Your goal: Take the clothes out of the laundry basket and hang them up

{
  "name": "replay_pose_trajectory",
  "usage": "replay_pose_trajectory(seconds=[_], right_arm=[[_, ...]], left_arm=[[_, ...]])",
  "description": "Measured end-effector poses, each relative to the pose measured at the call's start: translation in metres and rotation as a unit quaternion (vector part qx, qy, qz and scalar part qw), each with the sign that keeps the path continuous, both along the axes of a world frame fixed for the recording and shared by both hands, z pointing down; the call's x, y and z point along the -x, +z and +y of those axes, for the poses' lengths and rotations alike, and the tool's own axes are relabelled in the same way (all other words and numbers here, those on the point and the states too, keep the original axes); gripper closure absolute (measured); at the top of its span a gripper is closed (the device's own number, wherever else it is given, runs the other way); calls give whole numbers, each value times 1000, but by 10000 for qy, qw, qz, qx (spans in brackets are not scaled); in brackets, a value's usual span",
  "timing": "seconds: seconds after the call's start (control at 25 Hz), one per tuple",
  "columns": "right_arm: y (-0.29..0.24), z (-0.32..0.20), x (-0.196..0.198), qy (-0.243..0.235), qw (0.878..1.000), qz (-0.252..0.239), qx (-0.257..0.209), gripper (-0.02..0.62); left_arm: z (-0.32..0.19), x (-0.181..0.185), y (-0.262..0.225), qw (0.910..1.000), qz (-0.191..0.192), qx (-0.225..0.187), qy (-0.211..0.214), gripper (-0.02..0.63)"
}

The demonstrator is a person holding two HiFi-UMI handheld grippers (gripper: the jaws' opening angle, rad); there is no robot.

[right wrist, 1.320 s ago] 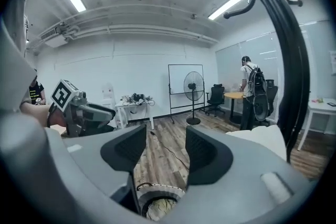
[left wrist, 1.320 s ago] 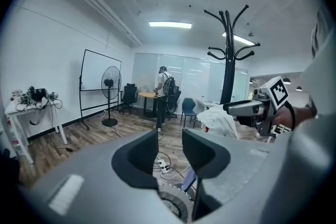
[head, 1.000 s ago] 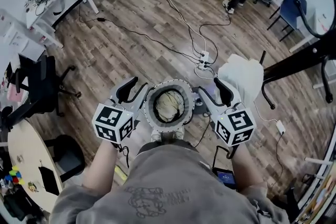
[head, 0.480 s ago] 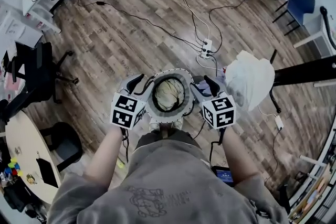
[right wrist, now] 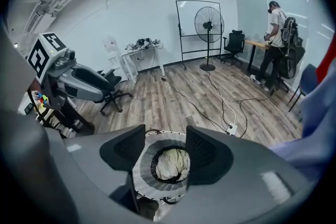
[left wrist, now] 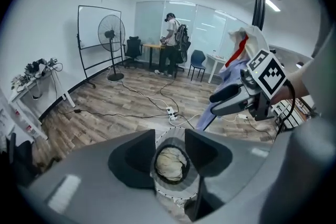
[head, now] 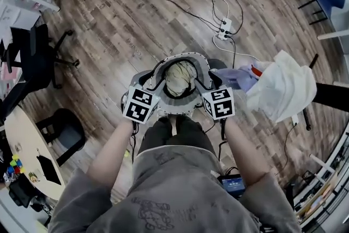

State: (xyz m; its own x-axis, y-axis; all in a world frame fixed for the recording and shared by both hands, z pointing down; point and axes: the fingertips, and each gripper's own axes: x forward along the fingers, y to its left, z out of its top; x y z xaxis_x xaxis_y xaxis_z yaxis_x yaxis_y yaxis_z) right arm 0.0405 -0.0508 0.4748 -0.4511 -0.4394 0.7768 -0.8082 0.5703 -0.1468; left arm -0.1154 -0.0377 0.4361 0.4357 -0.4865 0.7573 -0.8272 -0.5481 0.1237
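Over a wooden floor [head: 136, 35] we hold two grippers above one round laundry basket [head: 192, 57] with one cream garment [head: 180, 76] inside. The left gripper [left wrist: 169, 144] and the right gripper [right wrist: 165, 139] both have their jaws spread and empty. Two garments, a white one [head: 283, 87] and a lavender one [head: 234, 78], hang at our right.

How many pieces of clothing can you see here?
3: a cream one in the laundry basket, and a white one and a lilac one hanging to its right. More may lie hidden underneath.
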Motion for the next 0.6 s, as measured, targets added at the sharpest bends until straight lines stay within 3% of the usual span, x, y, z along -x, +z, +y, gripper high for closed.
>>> replay_pose_trajectory(seconds=[0.44, 0.6], right_arm=[[138, 3, 17, -175, 9969, 380, 673, 314], [199, 4, 15, -178, 9953, 530, 796, 313]], left_arm=[[15, -4, 146, 9970, -81, 770, 50, 423], [19, -7, 208, 9931, 64, 1143, -248, 419]])
